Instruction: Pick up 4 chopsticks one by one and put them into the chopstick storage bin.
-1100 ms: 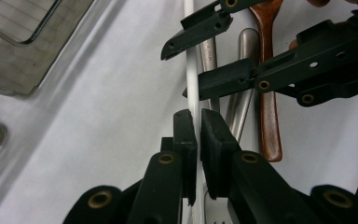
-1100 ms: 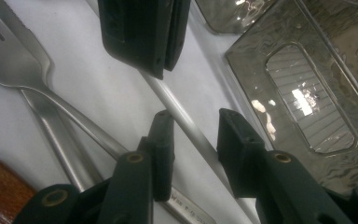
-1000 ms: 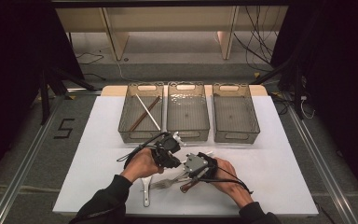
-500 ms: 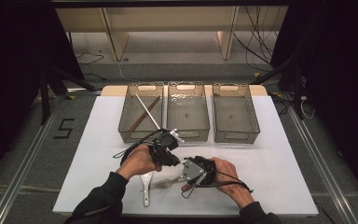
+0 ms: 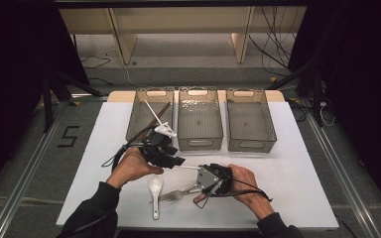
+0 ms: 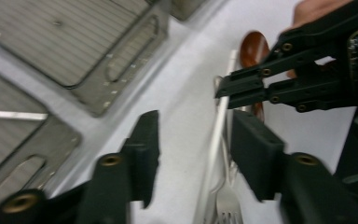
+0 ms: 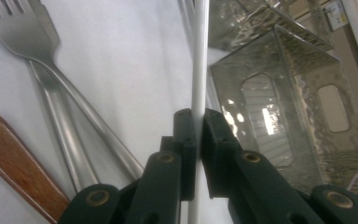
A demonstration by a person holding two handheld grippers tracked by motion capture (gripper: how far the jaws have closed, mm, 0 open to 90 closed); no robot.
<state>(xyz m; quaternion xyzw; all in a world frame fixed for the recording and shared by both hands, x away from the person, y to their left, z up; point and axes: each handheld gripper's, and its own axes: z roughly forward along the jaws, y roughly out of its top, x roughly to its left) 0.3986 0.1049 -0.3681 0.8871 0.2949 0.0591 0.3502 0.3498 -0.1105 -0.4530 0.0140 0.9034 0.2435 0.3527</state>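
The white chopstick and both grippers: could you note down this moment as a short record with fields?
white chopstick: thin rod, clamped near one end
right gripper: shut on the white chopstick
left gripper: jaws have just been opening, apart, the chopstick between them unpressed
on the table: white spoon, metal fork
bins: three clear bins in a row

Left basket (image 5: 146, 121), middle basket (image 5: 200, 124) and right basket (image 5: 250, 124), in a row at 12 o'clock on white table (image 5: 297, 168); white spoon (image 5: 155, 191) and steel fork (image 5: 175, 195), just beside each other, at 6 o'clock.
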